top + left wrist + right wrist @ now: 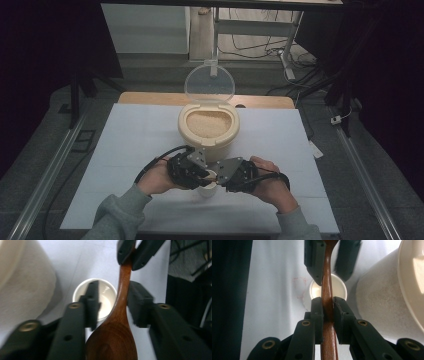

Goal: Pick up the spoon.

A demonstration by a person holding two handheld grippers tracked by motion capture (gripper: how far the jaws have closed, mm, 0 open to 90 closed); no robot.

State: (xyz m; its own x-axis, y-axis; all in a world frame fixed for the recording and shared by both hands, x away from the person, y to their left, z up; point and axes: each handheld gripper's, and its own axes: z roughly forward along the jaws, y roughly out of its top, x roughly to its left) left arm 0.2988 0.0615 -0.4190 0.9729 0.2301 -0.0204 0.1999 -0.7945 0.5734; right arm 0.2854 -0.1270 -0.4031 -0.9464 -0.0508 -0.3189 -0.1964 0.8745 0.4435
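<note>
A cream tub point(208, 131) with its clear lid point(209, 81) raised holds pale grain; just before it on the worktop point(130, 145) stands an empty white cup point(106, 296). Above the cup hangs a wooden spoon point(119, 315). The right claw point(327, 312) clamps its handle, while the left claw point(110, 307) brackets it, jaws apart.

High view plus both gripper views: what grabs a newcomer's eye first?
The rice container at the table's centre, clear lid flipped up, grains exposed. In front of it both claws meet over a small white cup. The right claw clamps a wooden spoon by its handle, while the left claw straddles it with its jaws apart.
</note>
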